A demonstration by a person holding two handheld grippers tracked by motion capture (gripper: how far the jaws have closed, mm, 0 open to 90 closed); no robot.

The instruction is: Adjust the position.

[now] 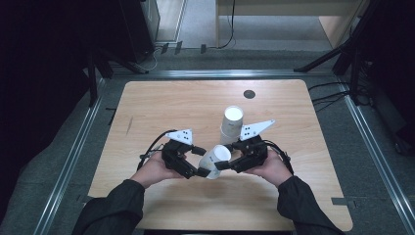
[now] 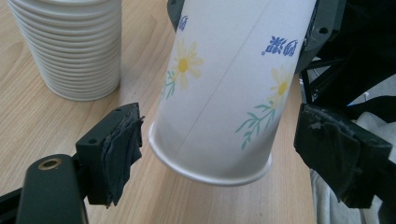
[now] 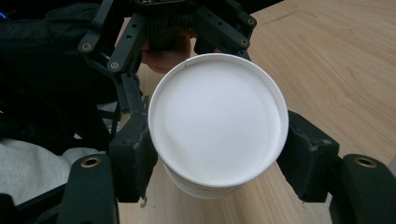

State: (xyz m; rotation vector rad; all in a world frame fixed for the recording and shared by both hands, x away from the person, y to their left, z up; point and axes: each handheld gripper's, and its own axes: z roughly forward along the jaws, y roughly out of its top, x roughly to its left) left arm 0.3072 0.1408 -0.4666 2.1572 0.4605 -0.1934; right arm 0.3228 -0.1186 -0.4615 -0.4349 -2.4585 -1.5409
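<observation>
A single white paper cup with a flower print hangs tilted just above the wooden table, between my two grippers. My right gripper is shut on it: in the right gripper view both pads press the sides of the cup, whose round white end faces the camera. My left gripper stands open around the cup's other end. In the left gripper view the cup sits between the pads with a gap on each side.
A tall stack of white paper cups stands upright just behind the grippers, and in the left gripper view the stack is at the upper left. A dark round cable hole marks the table's far edge. Both forearms enter from the table's near edge.
</observation>
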